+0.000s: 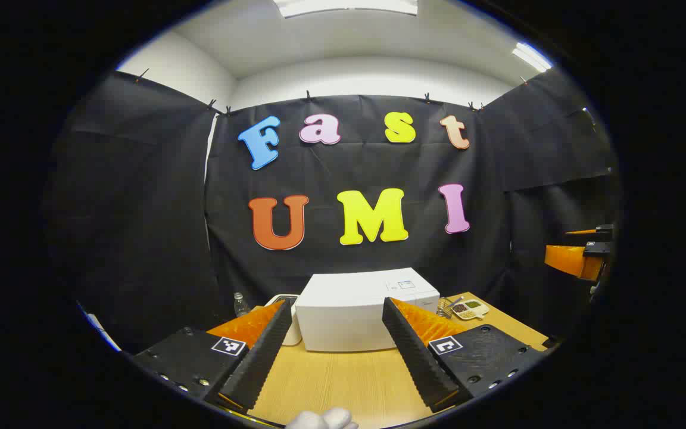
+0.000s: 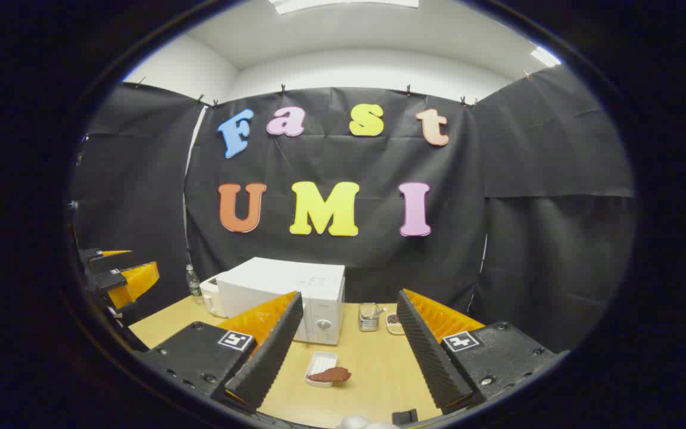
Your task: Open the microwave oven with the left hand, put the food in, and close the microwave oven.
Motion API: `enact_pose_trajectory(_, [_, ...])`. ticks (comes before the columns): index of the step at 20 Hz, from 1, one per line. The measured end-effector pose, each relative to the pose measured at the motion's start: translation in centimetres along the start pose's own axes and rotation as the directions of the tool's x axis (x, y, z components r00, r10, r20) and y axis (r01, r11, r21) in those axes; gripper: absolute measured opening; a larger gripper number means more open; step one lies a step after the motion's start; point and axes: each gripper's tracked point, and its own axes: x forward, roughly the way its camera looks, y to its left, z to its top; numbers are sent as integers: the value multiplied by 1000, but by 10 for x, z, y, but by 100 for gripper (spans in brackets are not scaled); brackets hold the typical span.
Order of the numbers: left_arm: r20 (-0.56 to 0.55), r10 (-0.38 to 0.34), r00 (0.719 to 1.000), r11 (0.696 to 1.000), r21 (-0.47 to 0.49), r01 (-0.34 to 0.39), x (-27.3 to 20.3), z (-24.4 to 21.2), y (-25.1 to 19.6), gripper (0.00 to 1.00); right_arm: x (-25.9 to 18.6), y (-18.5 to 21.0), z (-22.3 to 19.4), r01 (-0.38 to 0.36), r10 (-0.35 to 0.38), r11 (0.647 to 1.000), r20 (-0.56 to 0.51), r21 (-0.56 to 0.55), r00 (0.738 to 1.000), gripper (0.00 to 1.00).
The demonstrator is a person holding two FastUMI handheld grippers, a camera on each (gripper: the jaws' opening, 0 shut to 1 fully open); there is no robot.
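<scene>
Left gripper [image 1: 337,351] jaws apart, nothing between them, held above bare desk [image 1: 343,375]. Right gripper [image 2: 346,351] jaws also apart, above the desk, with the tray [image 2: 321,366] of food [image 2: 331,375] just ahead, its long axis pointing away toward the microwave [image 2: 286,298]. Microwave door shut, long side along the back wall, its controls at right. Small toaster [image 2: 212,296] and bottle [image 2: 193,280] left of it, cup [image 2: 368,316] and dish [image 2: 393,322] right. Open desk in front.

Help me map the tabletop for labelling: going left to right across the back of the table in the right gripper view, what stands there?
Clear bottle → small white appliance → microwave → small metal rack → small dish.
</scene>
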Motion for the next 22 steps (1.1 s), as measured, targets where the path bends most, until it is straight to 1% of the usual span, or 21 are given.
enact_pose_trajectory(1, [-2, 2, 1000, 1000, 1, -2, 2, -2, -1, 95, 4, -1, 1, 2, -2, 1000, 3, -1, 1000, 96])
enact_pose_trajectory(2, [-3, 1, 1000, 1000, 4, -1, 4, -2, -1, 95, 8, -3, 1, 2, -2, 1000, 3, 4, 1000, 100])
enact_pose_trajectory(3, [-8, 5, 1000, 1000, 10, -5, 9, -4, -1, 95, 12, -1, 0, -2, 2, 1000, 2, 10, 1000, 100])
enact_pose_trajectory(4, [-9, 8, 1000, 1000, 12, -8, 11, -5, 0, 95, 15, 0, -1, -10, 10, 1000, -4, 14, 1000, 96])
enact_pose_trajectory(7, [-16, 21, 1000, 1000, 19, -21, 20, -12, -1, 95, 25, 0, -3, -22, 23, 1000, -10, 16, 1000, 96])
enact_pose_trajectory(8, [-23, 24, 999, 1000, 19, -24, 24, -14, -2, 95, 28, -1, -5, -25, 26, 1000, -16, 15, 1000, 100])
enact_pose_trajectory(9, [-26, 22, 999, 1000, 14, -22, 28, -14, -4, 95, 31, 0, -5, -30, 30, 999, -17, 16, 999, 96])
enact_pose_trajectory(10, [-26, 19, 999, 1000, 8, -18, 32, -14, -8, 95, 35, -3, -3, -30, 30, 999, -12, 16, 999, 100])
enact_pose_trajectory(11, [-25, 15, 1000, 1000, 8, -15, 36, -14, -11, 95, 39, -6, -3, -27, 28, 1000, -12, 14, 1000, 100])
enact_pose_trajectory(12, [-23, 16, 1000, 1000, 14, -15, 42, -16, -13, 95, 43, -9, -3, -25, 26, 1000, -13, 14, 1000, 96])
enact_pose_trajectory(13, [-19, 11, 1000, 1000, 15, -11, 49, -19, -18, 95, 47, -13, -4, -22, 22, 1000, -16, 18, 1000, 96])
enact_pose_trajectory(14, [-20, 3, 1000, 1000, 7, -2, 56, -24, -25, 95, 51, -17, -5, -21, 22, 999, -18, 26, 1000, 100])
enact_pose_trajectory(16, [-33, -23, 999, 1000, -19, 23, 74, -39, -44, 95, 58, -26, -7, -20, 20, 999, -31, 28, 999, 100])
enact_pose_trajectory(17, [-32, -39, 999, 999, -31, 38, 84, -46, -56, 95, 61, -33, -7, -13, 14, 1000, -35, 27, 999, 96])
enact_pose_trajectory(18, [-29, -51, 998, 998, -38, 50, 95, -52, -67, 95, 64, -39, -7, -9, 10, 1000, -41, 27, 999, 100])
enact_pose_trajectory(19, [-23, -61, 998, 997, -39, 60, 107, -60, -78, 95, 68, -46, -7, -4, 5, 1000, -47, 28, 999, 96])
enact_pose_trajectory(20, [-18, -66, 998, 997, -37, 65, 119, -69, -90, 95, 70, -53, -8, 2, -1, 1000, -52, 30, 999, 100])
enact_pose_trajectory(21, [-13, -76, 997, 996, -38, 75, 131, -79, -103, 95, 73, -62, -8, 10, -9, 1000, -60, 29, 998, 96])
enact_pose_trajectory(22, [-21, -91, 996, 995, -41, 90, 143, -92, -118, 95, 76, -70, -10, 23, -22, 999, -69, 26, 997, 100])
